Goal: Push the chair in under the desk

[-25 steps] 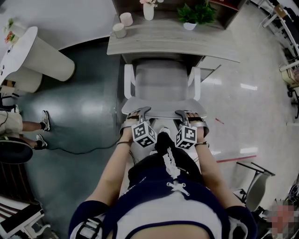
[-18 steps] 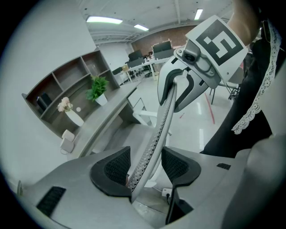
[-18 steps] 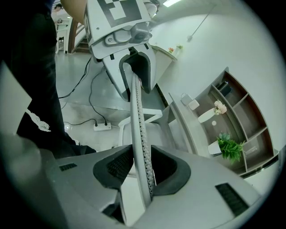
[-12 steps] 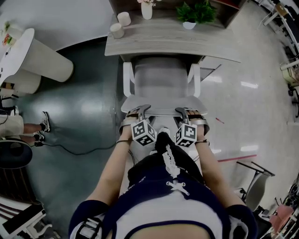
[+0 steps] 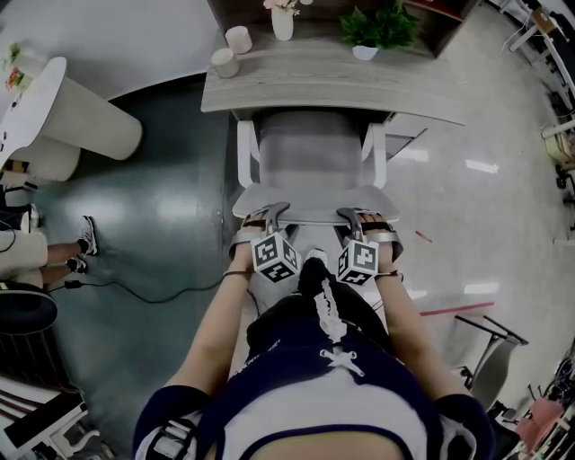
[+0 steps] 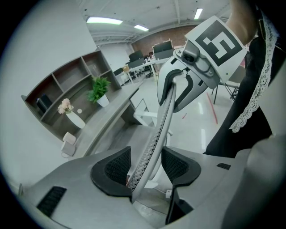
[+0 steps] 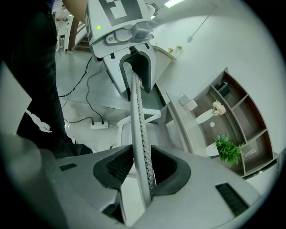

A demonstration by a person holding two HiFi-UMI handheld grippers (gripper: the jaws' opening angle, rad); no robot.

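A white chair (image 5: 310, 153) with a mesh back stands with the front of its seat under the grey wooden desk (image 5: 332, 76). In the head view both grippers sit on the top edge of the chair back (image 5: 310, 205). My left gripper (image 5: 269, 214) is toward its left end and my right gripper (image 5: 356, 216) toward its right end. In the left gripper view the jaws (image 6: 146, 167) straddle the thin back edge (image 6: 163, 120), with a gap showing beside it. The right gripper (image 7: 143, 167) straddles the back edge (image 7: 136, 116) the same way, loosely.
On the desk stand a vase of flowers (image 5: 282, 18), a potted plant (image 5: 373, 27) and two cups (image 5: 232, 49). A white cone-based table (image 5: 72, 108) and another person's feet (image 5: 83, 241) are at the left. A cable (image 5: 153, 287) lies on the floor, and another chair (image 5: 490, 346) stands at the right.
The chair has slid a little further toward the desk, with both grippers moving along on its back. The jaws look the same.
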